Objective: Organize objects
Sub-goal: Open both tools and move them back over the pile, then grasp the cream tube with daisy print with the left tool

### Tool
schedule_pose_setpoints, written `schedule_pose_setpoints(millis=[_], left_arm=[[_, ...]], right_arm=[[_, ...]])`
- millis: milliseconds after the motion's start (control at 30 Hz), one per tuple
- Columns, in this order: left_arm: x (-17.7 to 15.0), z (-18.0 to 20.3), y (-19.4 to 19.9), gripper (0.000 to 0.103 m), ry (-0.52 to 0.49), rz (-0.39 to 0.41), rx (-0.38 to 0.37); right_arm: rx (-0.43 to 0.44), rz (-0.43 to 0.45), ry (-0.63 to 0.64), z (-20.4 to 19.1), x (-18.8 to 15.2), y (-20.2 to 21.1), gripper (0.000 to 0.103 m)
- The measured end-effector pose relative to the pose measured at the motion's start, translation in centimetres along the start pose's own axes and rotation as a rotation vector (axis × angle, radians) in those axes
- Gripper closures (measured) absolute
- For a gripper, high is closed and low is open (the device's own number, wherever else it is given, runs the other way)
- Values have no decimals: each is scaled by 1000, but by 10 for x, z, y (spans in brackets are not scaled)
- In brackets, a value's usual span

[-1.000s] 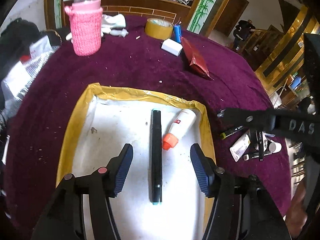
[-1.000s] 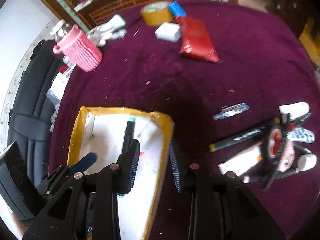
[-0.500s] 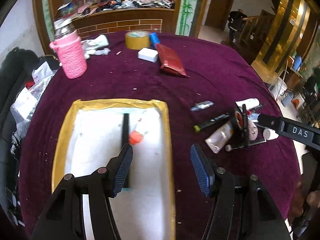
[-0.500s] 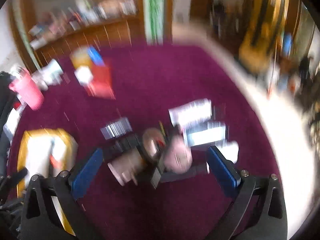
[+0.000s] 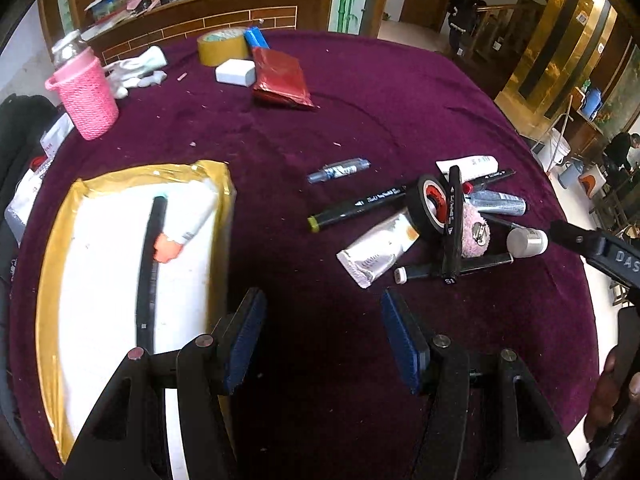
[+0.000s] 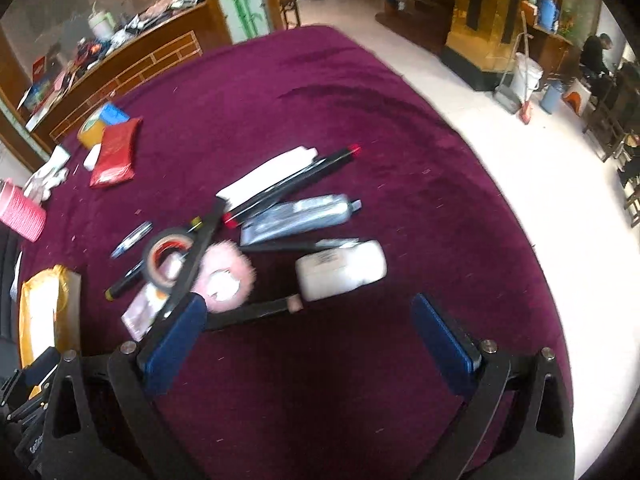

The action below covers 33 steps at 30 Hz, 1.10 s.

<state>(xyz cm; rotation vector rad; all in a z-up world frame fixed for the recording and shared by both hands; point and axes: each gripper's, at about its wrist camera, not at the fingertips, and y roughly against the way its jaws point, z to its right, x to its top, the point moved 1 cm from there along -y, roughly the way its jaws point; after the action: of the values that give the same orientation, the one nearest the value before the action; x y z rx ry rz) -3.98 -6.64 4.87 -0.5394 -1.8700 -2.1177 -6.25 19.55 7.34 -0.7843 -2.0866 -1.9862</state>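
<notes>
A white tray with a yellow taped rim [image 5: 64, 216] lies on the purple cloth at the left. Inside it are a black marker [image 5: 149, 264] and a white bottle with an orange cap [image 5: 182, 228]. My left gripper [image 5: 324, 344] hangs open over bare cloth between the tray and a pile, nothing between its fingers. The pile holds a black tape roll [image 5: 430, 208], several markers, a silver tube [image 5: 376, 254] and a pink puff [image 6: 224, 278]. My right gripper [image 6: 316, 332] stands wide open just in front of the pile, near a white bottle [image 6: 340, 270], holding nothing.
At the far side stand a pink knitted bottle cover [image 5: 86, 96], a yellow tape roll [image 5: 222, 46], a white box [image 5: 235, 73], a red packet [image 5: 280, 78] and a white glove [image 5: 138, 66]. The round table's edge [image 6: 520, 216] curves close on the right, with floor beyond.
My left gripper slid right, from over the tray to the cloth beside it. My right gripper swung right from the tray's edge to the pile and opened wide.
</notes>
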Motion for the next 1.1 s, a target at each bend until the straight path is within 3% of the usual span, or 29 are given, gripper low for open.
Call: schedule_pose_setpoints(millis=[167, 533, 800, 867, 900, 1100], left_arm=[[5, 13, -22, 49, -27, -21, -17], [25, 50, -67, 49, -216, -43, -76], [38, 81, -85, 50, -338, -63, -2], [39, 79, -83, 63, -308, -65, -24], [38, 77, -81, 75, -294, -60, -31], [18, 70, -63, 81, -247, -72, -88]], right_arm=[[34, -57, -24, 23, 1, -17, 0], [67, -103, -8, 46, -2, -31, 0], [97, -130, 3, 49, -5, -38, 0], [104, -126, 20, 48, -6, -36, 0], [107, -121, 27, 47, -6, -35, 0], [114, -112, 40, 49, -4, -33, 0]])
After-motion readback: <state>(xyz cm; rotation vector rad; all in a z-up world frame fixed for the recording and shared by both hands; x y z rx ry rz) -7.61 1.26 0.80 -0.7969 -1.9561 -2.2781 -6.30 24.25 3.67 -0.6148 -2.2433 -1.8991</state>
